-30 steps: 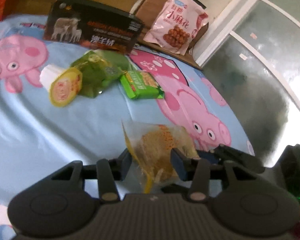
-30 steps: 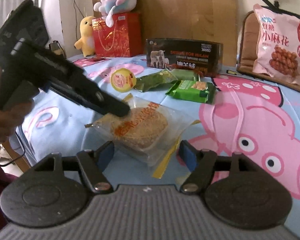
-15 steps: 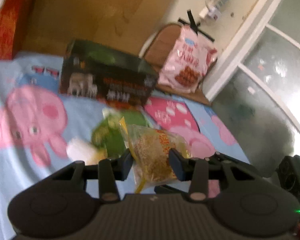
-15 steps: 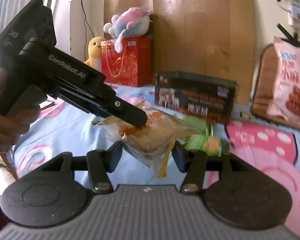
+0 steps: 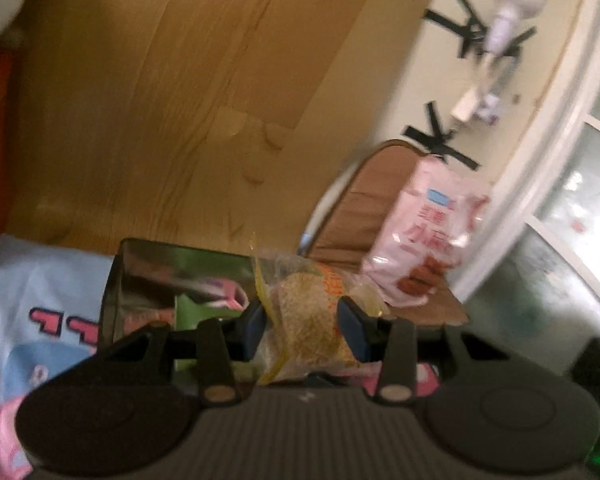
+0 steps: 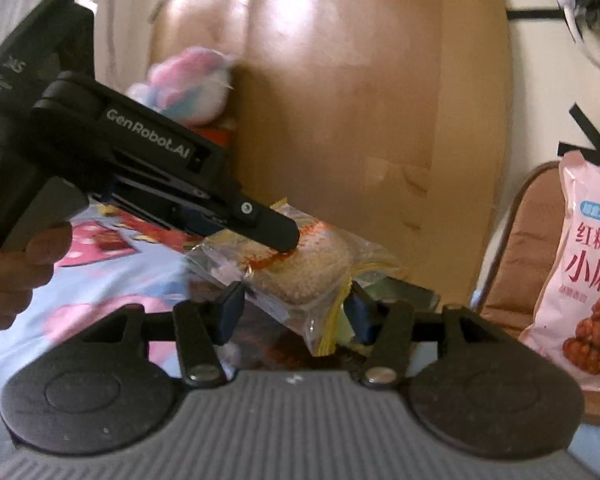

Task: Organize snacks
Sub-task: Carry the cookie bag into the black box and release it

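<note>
My left gripper is shut on a clear packet with a round sesame cake and holds it in the air over the dark open box. In the right wrist view the same packet hangs from the left gripper's fingers. My right gripper is open, its pads either side of the packet's lower end without clamping it. A pink snack bag leans on a brown chair and also shows in the left wrist view.
A blue cartoon-pig tablecloth covers the table. A large cardboard sheet stands behind it. A plush toy sits on a red box at the back left. A brown chair stands at the right.
My left gripper has lifted the sesame cake packet off the tablecloth and carried it up and toward the dark box. My right gripper has risen along with it, staying open around the packet.
</note>
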`<state>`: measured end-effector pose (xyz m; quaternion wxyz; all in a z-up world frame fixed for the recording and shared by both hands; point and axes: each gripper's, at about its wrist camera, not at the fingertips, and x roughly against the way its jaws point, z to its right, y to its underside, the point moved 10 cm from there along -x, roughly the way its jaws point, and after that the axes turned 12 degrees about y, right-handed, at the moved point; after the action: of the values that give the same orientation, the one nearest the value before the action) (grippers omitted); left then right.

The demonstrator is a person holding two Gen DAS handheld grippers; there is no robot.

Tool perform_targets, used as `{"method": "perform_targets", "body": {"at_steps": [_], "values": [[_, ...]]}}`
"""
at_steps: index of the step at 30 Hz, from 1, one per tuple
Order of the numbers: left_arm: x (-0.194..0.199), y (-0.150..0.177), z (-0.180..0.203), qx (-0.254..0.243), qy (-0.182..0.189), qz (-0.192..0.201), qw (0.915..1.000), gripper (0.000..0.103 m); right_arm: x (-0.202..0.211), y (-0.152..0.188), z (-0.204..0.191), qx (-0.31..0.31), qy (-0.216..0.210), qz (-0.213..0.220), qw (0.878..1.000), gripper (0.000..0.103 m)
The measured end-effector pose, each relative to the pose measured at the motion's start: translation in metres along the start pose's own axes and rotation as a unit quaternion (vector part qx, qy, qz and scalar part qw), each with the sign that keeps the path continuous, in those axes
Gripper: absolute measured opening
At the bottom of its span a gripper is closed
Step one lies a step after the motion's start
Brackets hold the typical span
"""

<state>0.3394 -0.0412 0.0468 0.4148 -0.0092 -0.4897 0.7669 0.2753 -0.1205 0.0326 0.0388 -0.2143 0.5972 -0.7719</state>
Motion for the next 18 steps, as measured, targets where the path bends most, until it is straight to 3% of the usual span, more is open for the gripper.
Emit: {"method": "perform_targets", "body": {"at_steps": [3, 6, 9, 12, 14, 18], "values": [[-0.020, 0.004, -0.016, 0.012, -0.017, -0.007, 0.9998, 0.039, -0.013, 0.006, 0.016, -0.006, 0.068, 0.001, 0.998, 0.072], [-0.010, 0.011, -0.018, 0.025, -0.009, 0.001, 0.9997, 0.039, 0.002, 0.010, 0.028, -0.047, 0.062, 0.003, 0.997, 0.072], [0.024, 0.018, -0.007, 0.031, 0.015, 0.026, 0.9991, 0.042, 0.032, 0.018, 0.046, -0.091, 0.051, 0.004, 0.994, 0.070], [0.054, 0.034, 0.004, 0.035, 0.027, 0.031, 0.9985, 0.044, 0.050, 0.038, 0.068, -0.164, 0.036, -0.029, 0.985, 0.056], [0.058, 0.046, 0.007, 0.045, 0.025, 0.018, 0.9985, 0.045, 0.056, 0.058, 0.075, -0.229, 0.019, -0.068, 0.971, 0.049], [0.037, 0.068, -0.007, 0.082, -0.006, -0.024, 0.9963, 0.045, 0.039, 0.090, 0.074, -0.342, -0.032, -0.148, 0.927, 0.033]]}}
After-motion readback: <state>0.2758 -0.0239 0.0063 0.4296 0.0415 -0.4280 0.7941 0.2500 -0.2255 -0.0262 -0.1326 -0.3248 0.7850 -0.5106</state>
